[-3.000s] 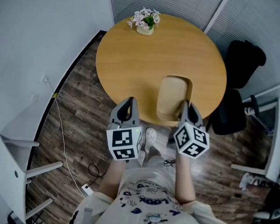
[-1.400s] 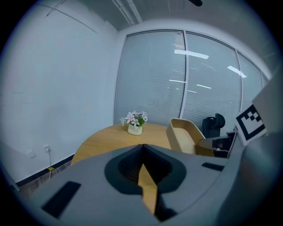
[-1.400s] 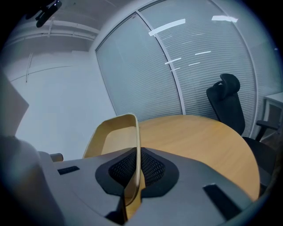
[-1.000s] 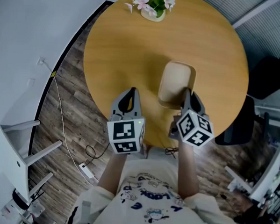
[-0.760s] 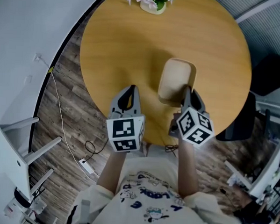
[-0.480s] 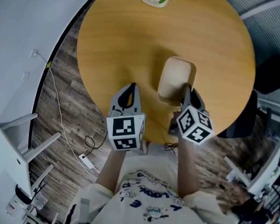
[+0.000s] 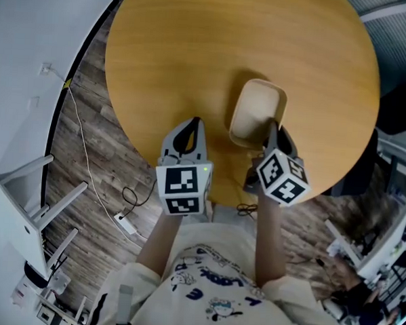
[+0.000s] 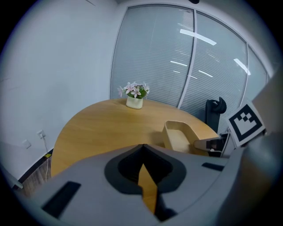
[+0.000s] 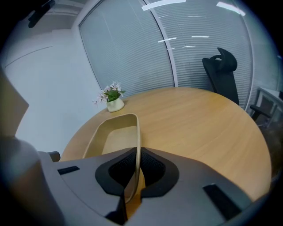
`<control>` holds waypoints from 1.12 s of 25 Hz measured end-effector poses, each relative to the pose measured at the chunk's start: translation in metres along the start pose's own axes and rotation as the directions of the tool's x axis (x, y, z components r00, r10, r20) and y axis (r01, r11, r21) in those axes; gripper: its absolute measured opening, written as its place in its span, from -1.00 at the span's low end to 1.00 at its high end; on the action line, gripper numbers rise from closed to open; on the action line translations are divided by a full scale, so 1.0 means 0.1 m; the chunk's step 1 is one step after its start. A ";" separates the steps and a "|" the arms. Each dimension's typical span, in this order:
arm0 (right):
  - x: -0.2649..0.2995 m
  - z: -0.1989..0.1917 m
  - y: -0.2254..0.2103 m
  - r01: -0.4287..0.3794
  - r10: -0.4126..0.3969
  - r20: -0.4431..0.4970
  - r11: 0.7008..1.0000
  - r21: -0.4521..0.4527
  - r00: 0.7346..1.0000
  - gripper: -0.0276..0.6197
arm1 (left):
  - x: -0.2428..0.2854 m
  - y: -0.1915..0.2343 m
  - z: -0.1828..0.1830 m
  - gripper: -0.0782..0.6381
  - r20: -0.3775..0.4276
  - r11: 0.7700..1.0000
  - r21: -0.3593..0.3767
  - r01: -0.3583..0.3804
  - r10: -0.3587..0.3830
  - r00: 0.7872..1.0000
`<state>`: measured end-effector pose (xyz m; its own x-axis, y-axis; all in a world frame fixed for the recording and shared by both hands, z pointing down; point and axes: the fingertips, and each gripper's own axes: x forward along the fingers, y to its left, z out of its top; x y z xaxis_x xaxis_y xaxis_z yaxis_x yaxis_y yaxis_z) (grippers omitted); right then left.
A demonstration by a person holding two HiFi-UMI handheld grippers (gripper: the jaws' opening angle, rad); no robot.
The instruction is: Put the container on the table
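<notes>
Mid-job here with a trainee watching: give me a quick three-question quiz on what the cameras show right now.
1. True or false: the left hand-held gripper holds the beige container.
2. What is between the right hand-held gripper's jaws? A) the container's wall B) a handle C) nothing
3. What stands at the far edge of the round wooden table?
Key: 1 false, its jaws are together and empty; 2 A; 3 a small pot of flowers.

We find the container point(image 7: 254, 112) at the table's point(image 7: 175, 48) near edge, right gripper point(image 7: 272, 130) on its rim, flowerpot point(image 8: 134, 103) beyond.
</notes>
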<state>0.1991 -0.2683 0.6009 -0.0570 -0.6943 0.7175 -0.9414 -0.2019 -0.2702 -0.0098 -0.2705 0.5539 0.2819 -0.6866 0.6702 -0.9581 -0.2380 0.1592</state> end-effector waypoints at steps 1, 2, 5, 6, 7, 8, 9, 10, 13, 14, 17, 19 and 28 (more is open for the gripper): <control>0.02 -0.02 -0.01 0.003 -0.003 -0.007 1.000 0.000 1.000 -0.86 | 0.01 0.00 -0.02 -0.77 -0.007 1.000 0.000 0.001 -0.001 1.000; 0.03 -0.04 -0.02 0.005 -0.005 -0.012 1.000 -0.002 1.000 -0.86 | 0.02 0.01 -0.04 -0.77 -0.013 1.000 0.001 0.001 -0.001 1.000; 0.06 -0.07 -0.03 0.009 -0.009 -0.024 1.000 0.003 1.000 -0.86 | 0.05 0.02 -0.10 -0.77 -0.030 1.000 0.003 0.001 -0.001 1.000; 0.08 -0.07 -0.04 0.010 -0.010 -0.026 1.000 0.008 1.000 -0.86 | 0.07 0.02 -0.11 -0.77 -0.034 1.000 0.003 0.001 -0.001 0.999; 0.09 -0.08 -0.05 0.013 -0.013 -0.030 1.000 0.012 0.999 -0.86 | 0.08 0.02 -0.12 -0.77 -0.038 1.000 0.003 0.001 -0.001 0.999; 0.10 -0.09 -0.06 0.016 -0.016 -0.035 1.000 0.016 0.999 -0.86 | 0.10 0.01 -0.12 -0.77 -0.041 1.000 0.005 0.001 -0.001 0.999; 0.11 -0.10 -0.07 0.020 -0.019 -0.039 1.000 0.019 0.999 -0.86 | 0.11 0.01 -0.13 -0.77 -0.042 1.000 0.006 0.001 -0.001 0.999; 0.12 -0.10 -0.08 0.021 -0.021 -0.043 1.000 0.019 0.999 -0.86 | 0.12 0.01 -0.13 -0.77 -0.044 1.000 0.008 0.001 -0.001 0.999; 0.15 -0.12 -0.08 0.020 -0.020 -0.046 1.000 0.017 0.999 -0.86 | 0.15 0.01 -0.16 -0.77 -0.049 1.000 0.007 0.001 -0.001 0.999; 0.16 -0.13 -0.08 0.021 -0.020 -0.046 1.000 0.018 0.999 -0.86 | 0.15 0.01 -0.18 -0.77 -0.052 1.000 0.006 0.002 -0.001 0.999; 0.17 -0.17 -0.08 0.030 -0.028 -0.058 0.999 0.027 0.998 -0.86 | 0.15 0.02 -0.21 -0.77 -0.059 1.000 0.001 0.003 -0.002 0.998; 0.18 -0.20 -0.10 0.039 -0.037 -0.066 0.999 0.025 0.997 -0.86 | 0.15 0.02 -0.23 -0.77 -0.060 1.000 -0.003 0.003 -0.003 0.998; 0.12 -0.10 -0.05 0.018 -0.017 -0.030 0.999 0.037 0.999 -0.85 | 0.10 0.05 -0.14 -0.77 -0.040 1.000 -0.004 0.000 0.000 0.999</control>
<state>0.2000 -0.2689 0.6173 -0.0505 -0.6699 0.7408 -0.9294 -0.2399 -0.2804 -0.0122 -0.2690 0.5711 0.2796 -0.6586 0.6986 -0.9584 -0.2350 0.1621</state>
